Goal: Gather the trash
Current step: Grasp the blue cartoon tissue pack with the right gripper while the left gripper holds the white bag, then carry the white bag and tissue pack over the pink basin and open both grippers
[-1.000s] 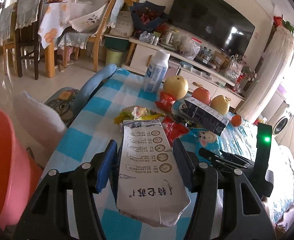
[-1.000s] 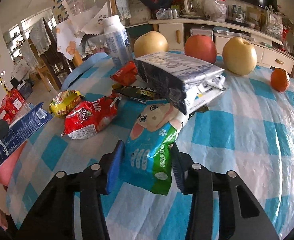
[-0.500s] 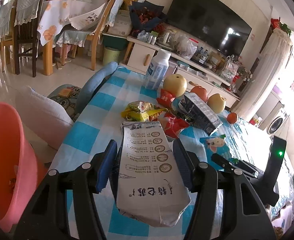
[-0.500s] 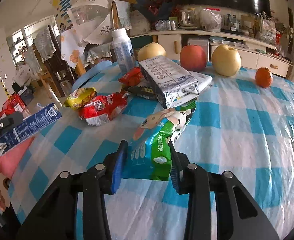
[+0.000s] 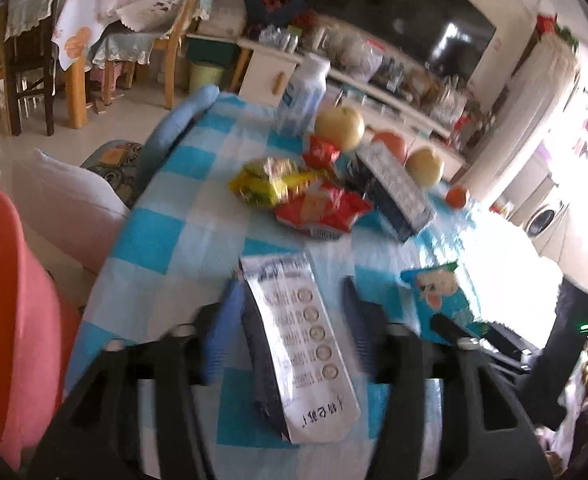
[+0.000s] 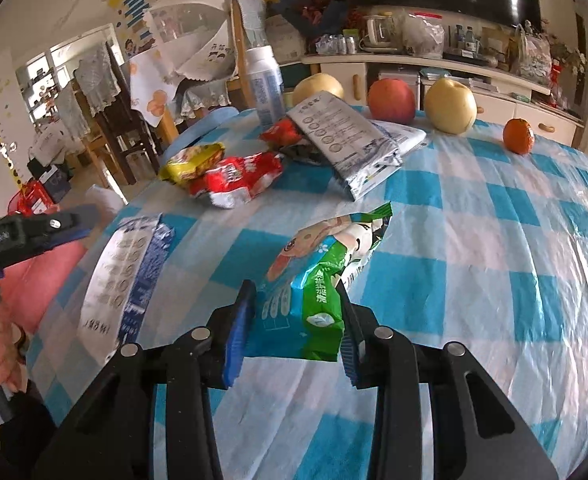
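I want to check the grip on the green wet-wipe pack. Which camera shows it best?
The right wrist view: the green wet-wipe pack sits sharp and central between the right gripper pads. The left wrist view shows only its cartoon end, blurred, off to the right, behind the milk carton.

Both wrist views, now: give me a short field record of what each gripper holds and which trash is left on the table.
left gripper: open around a white and blue milk carton, which looks released
right gripper: shut on green and blue wipes pack
bin: pink tub at the table's left edge
trash left on table: yellow wrapper, red wrapper, second milk carton
not trash: white bottle, fruit behind the cartons
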